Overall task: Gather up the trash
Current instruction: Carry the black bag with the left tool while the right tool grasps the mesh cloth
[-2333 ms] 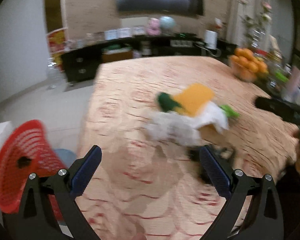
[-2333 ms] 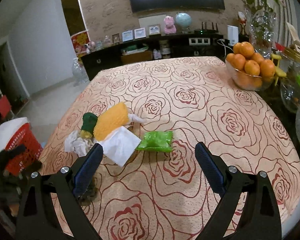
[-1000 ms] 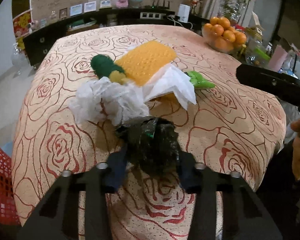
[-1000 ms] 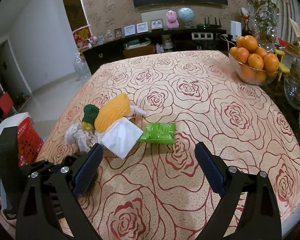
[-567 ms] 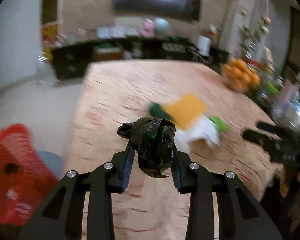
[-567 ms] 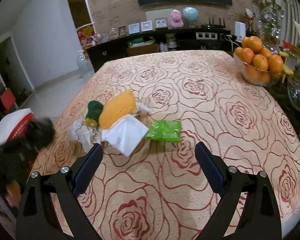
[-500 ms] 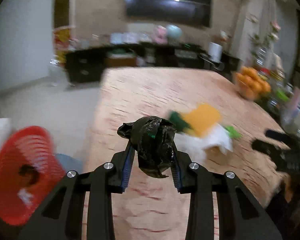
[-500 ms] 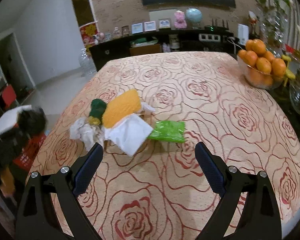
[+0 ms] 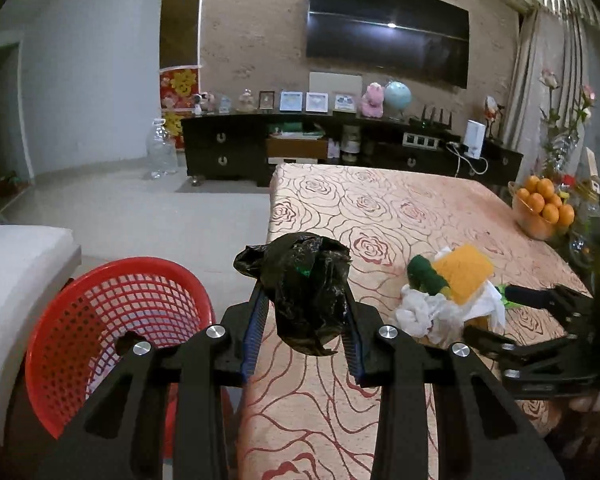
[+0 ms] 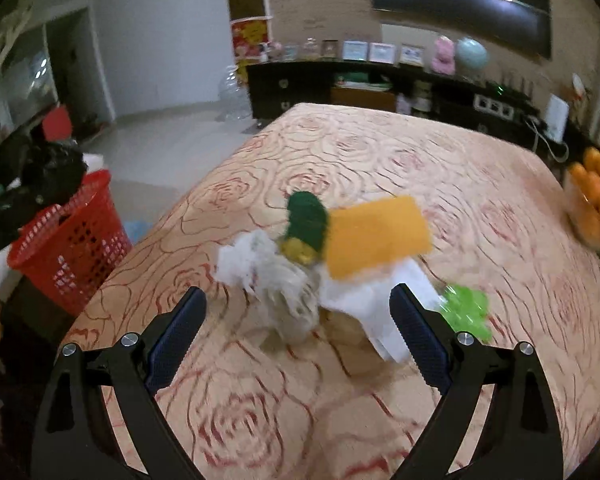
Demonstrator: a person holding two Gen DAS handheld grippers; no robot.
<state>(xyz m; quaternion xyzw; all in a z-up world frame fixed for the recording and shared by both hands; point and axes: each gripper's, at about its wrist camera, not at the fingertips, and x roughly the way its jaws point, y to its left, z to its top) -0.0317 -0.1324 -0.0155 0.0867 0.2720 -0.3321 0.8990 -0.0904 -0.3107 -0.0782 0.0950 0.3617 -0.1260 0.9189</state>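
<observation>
Clamped in the left gripper [image 9: 306,312], black bag wad [image 9: 302,280] (red basket [image 9: 112,320] near left), right gripper [image 10: 298,320] held apart over tissue pile [image 10: 276,280].

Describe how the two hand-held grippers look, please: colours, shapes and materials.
Both look alike. The left hand-held gripper and the right hand-held gripper have black, angular linkage arms with cut-out openings, silver round screw heads at the joints, and dark blue ribbed pads on the inner faces of the fingers.
</observation>
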